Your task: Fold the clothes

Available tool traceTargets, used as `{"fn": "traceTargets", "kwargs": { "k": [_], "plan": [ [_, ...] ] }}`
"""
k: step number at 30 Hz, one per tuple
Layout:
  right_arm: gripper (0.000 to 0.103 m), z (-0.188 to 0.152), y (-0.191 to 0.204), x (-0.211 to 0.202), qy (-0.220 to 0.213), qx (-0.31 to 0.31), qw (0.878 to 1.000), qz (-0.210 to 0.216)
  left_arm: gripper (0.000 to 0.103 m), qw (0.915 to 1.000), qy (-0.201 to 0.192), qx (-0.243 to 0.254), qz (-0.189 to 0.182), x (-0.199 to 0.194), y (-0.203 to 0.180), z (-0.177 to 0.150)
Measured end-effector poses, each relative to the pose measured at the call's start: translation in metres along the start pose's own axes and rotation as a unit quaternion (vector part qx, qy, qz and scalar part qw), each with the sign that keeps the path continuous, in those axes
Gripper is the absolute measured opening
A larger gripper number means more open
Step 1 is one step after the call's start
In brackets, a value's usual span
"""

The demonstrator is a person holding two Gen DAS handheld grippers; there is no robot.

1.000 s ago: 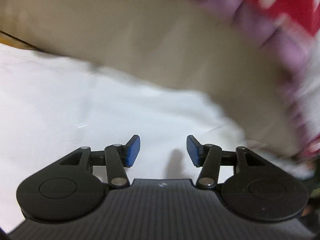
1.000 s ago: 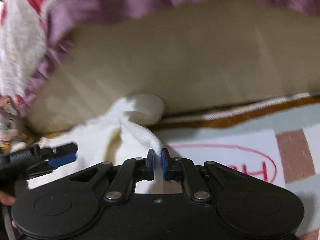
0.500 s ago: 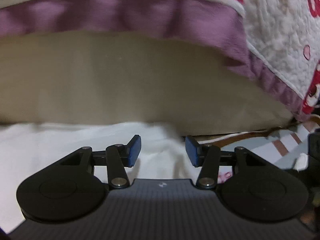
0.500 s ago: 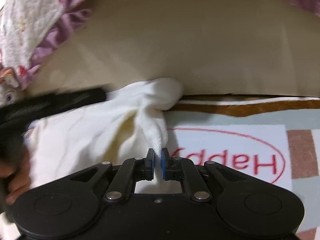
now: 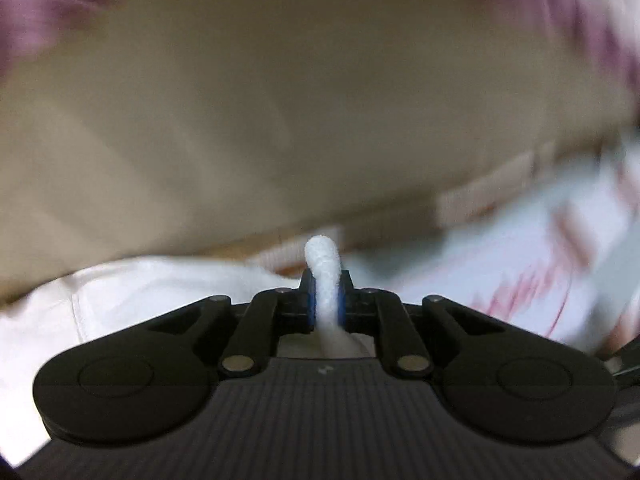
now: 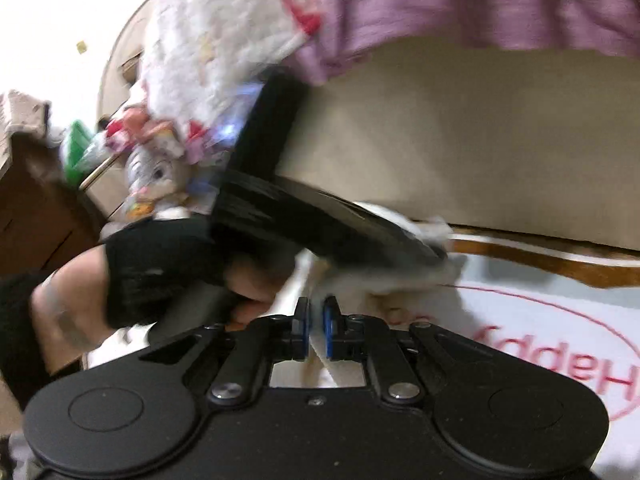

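A white fleecy garment (image 5: 132,292) lies on a mat in front of a beige mattress side. My left gripper (image 5: 326,300) is shut on a fold of the white garment, which sticks up between its blue pads. My right gripper (image 6: 316,330) is shut on another edge of the same white garment (image 6: 404,292). In the right wrist view the left gripper's black body (image 6: 320,220) and the gloved hand holding it sit just ahead and to the left, over the garment.
The beige mattress side (image 6: 480,140) rises close behind, with a purple-edged red and white quilt (image 6: 480,8) hanging over it. The mat (image 6: 560,340) with red "Happy" lettering lies to the right. Toys and a wooden cabinet (image 6: 36,208) stand at the left.
My left gripper was open over the white garment and has shut on a fold of it. It has moved right, close to my right gripper, which stays shut on the garment.
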State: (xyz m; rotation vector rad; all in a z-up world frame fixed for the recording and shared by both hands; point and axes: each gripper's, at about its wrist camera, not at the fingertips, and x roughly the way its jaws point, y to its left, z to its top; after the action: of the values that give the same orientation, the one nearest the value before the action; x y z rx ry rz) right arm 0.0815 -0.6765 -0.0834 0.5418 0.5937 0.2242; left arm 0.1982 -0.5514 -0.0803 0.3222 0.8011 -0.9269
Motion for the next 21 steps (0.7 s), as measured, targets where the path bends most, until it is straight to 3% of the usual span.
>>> {"fn": "traceTargets", "kwargs": {
  "k": [1, 3, 4, 6, 7, 9, 12, 20, 21],
  "plan": [
    [0.009, 0.002, -0.013, -0.005, -0.011, 0.032, 0.999, -0.034, 0.01, 0.9982, -0.045, -0.039, -0.005, -0.012, 0.003, 0.007],
    [0.011, 0.003, -0.043, -0.015, -0.025, 0.113, 0.99, -0.08, 0.013, 0.9869, -0.104, -0.122, -0.017, -0.025, 0.018, 0.014],
    [0.011, 0.001, -0.058, -0.019, -0.031, 0.159, 0.983, -0.085, 0.013, 0.9816, -0.115, -0.15, -0.025, -0.027, 0.024, 0.014],
    [0.015, -0.002, -0.075, -0.025, -0.032, 0.204, 0.974, -0.092, 0.013, 0.9803, -0.124, -0.152, -0.021, -0.029, 0.026, 0.012],
    [0.016, -0.002, -0.076, -0.026, -0.029, 0.205, 0.974, -0.096, 0.013, 0.9796, -0.129, -0.153, -0.019, -0.03, 0.027, 0.012],
    [0.028, -0.001, -0.072, -0.029, -0.021, 0.194, 0.975, -0.105, 0.013, 0.9781, -0.138, -0.155, -0.015, -0.032, 0.03, 0.01],
    [0.044, -0.003, -0.065, -0.027, 0.015, 0.185, 0.979, -0.079, 0.013, 0.9757, -0.152, -0.158, -0.009, -0.035, 0.033, 0.008],
    [0.044, -0.027, -0.028, -0.009, 0.113, 0.13, 0.983, -0.064, 0.013, 0.9709, -0.18, -0.157, 0.01, -0.043, 0.042, 0.004],
    [0.028, -0.029, -0.022, -0.004, 0.124, 0.106, 0.983, -0.081, 0.013, 0.9708, -0.181, -0.157, 0.015, -0.045, 0.044, 0.006]
  ]
}}
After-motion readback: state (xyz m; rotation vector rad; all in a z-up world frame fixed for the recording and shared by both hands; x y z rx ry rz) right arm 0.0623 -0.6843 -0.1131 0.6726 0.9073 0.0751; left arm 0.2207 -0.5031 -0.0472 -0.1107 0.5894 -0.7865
